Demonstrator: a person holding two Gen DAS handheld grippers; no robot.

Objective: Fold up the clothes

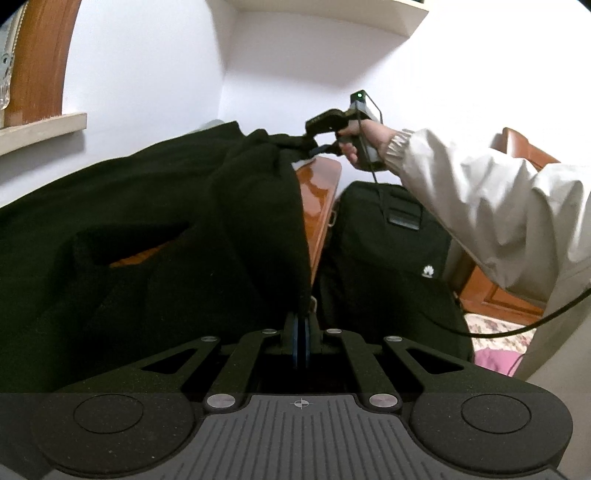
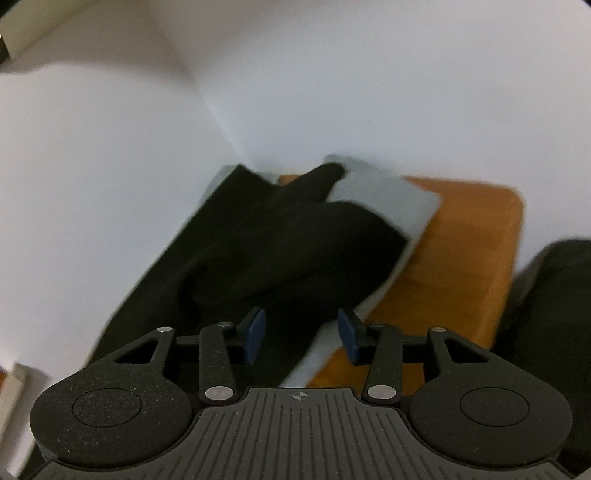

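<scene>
1. Hanging in heavy folds, one black garment [image 1: 155,206] of thick, matte knit fills the left of the left wrist view; its near corner is pinched between the blue pads of the left gripper [image 1: 300,332], whose fingers are pressed together on the cloth.
2. One more tool works the far end: the right gripper [image 1: 320,138], held in a person's hand [image 1: 364,142], meets the garment's far bunched edge, though whether cloth sits between its tips cannot be told from that view.
3. Seen from the right wrist camera, the right gripper [image 2: 301,334] stands with its two blue pads [image 2: 256,334] apart, clamped on nothing, the garment [image 2: 280,240] lying in rounded, blurred folds just beyond them.
4. One pale grey mat [image 2: 391,195] lies beneath the garment, spread on one glossy orange-brown wooden table [image 2: 469,236] with rounded corners.
5. One cream, crinkled sleeve [image 1: 491,199] with an elastic cuff reaches in from the right; one black cable [image 1: 517,325] trails below it.
6. One black fabric bag [image 1: 391,258] with a small white logo stands right of the table.
7. White walls [image 1: 147,74] meet in a corner beyond; two pale shelves show, one high [image 1: 332,11], one at left [image 1: 40,129] beside a curved wooden frame [image 1: 40,55].
8. Floral bedding [image 1: 498,332] lies at lower right.
</scene>
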